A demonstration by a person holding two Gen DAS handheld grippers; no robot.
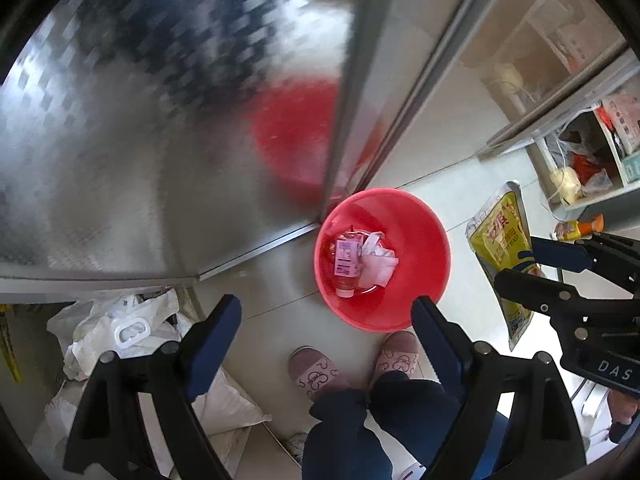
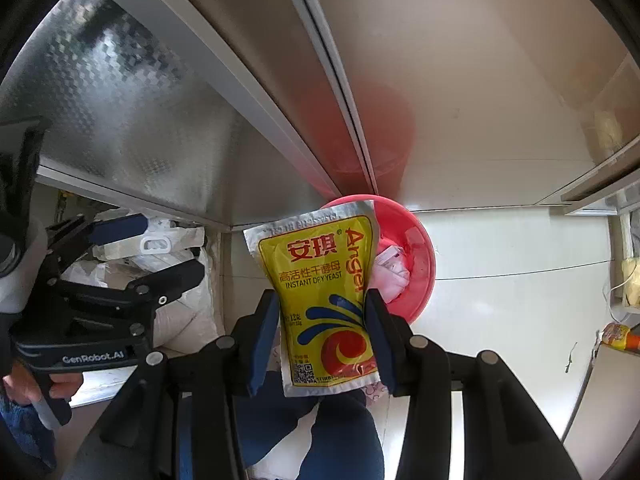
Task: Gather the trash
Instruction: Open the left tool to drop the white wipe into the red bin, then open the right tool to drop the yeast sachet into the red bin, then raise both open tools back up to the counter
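Floor [image 1: 276, 280] of pale tile runs under everything, meeting a shiny embossed metal cabinet [image 1: 120, 140] whose corner reflects the red bucket [image 1: 424, 236] standing just beside it. In the bucket lie a small pink-labelled bottle [image 1: 347, 260] and crumpled white paper [image 1: 378, 260]. The left gripper [image 1: 326, 312] hangs above the bucket, jaws spread wide, nothing between them. The right gripper [image 2: 322, 336] pinches a yellow yeast packet [image 2: 320, 292] by its sides, up in the air near the bucket. White plastic bags [image 1: 120, 328] are heaped left of the cabinet; open shelves [image 1: 592, 168] with clutter stand to the right. Pink slippers [image 1: 316, 372] touch the tile below the bucket.
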